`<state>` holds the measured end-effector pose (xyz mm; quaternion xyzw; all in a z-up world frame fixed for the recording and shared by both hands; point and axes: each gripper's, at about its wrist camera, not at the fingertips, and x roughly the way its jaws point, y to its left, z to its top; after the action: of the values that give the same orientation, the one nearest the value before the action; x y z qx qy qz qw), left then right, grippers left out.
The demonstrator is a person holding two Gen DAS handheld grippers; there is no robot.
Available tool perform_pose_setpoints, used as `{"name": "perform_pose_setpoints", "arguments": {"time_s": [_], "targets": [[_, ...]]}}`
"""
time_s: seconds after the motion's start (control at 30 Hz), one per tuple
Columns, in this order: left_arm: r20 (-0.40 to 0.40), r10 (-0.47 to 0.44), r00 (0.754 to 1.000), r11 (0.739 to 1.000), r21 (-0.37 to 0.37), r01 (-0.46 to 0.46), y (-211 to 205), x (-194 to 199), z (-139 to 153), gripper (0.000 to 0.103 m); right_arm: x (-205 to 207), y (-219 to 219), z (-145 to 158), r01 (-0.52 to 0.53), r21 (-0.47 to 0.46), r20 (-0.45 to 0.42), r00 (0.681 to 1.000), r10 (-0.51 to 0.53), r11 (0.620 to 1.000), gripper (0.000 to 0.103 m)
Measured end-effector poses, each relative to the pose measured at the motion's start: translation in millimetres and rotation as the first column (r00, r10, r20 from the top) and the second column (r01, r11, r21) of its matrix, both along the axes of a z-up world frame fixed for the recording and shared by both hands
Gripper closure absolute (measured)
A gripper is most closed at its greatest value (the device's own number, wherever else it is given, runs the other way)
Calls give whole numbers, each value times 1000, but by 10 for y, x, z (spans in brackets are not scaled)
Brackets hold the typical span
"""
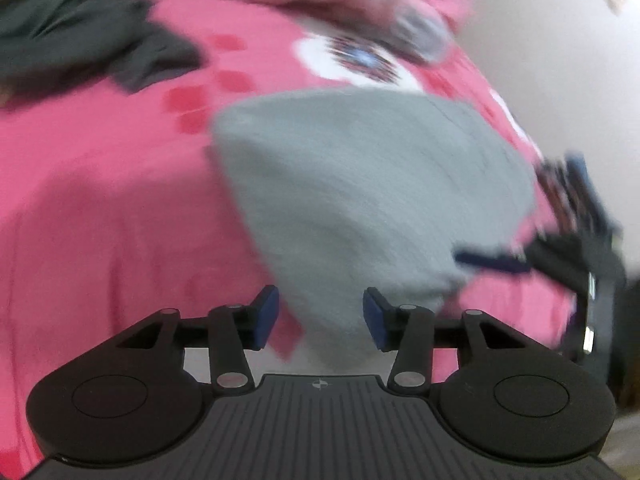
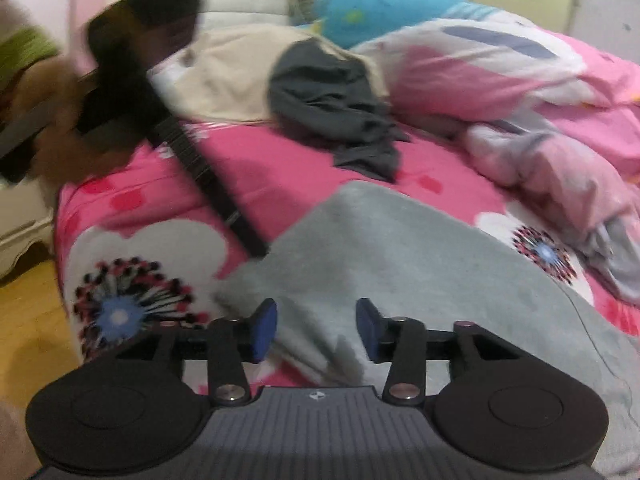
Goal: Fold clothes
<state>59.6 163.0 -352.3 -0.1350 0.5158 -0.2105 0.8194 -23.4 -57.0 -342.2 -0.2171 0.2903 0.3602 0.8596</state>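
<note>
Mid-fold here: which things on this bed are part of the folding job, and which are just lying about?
Part of the job:
- grey garment, laid flat
- dark grey garment, crumpled
- left tool and right tool, both open

Lying about:
- pink quilt
- blue plush toy
- beige cloth

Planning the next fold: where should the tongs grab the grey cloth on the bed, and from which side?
Take the grey cloth at its near edge, coming from the foot of the bed. That edge lies right ahead of both the left tongs and the right tongs, which stand open with nothing pinched. The cloth looks flat, so a low pinch on each near corner seems best.
</note>
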Motion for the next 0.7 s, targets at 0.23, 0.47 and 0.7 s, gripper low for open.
{"name": "perform_pose_setpoints", "arguments": {"time_s": [0.23,0.47,0.7], "targets": [[-124,131,984,977,-153,-150,319,398,-151,54,-213,256,-205,-69,-182,70,994,83,981,18],[-184,147,972,960,-210,-185,335,650,-333,52,-142,632,-509,-81,-301,104,988,117,950,17],[-254,209,944,928,-252,-273,383,898,-507,50,-168,639,-525,60,-354,172,985,3,933,15]]}}
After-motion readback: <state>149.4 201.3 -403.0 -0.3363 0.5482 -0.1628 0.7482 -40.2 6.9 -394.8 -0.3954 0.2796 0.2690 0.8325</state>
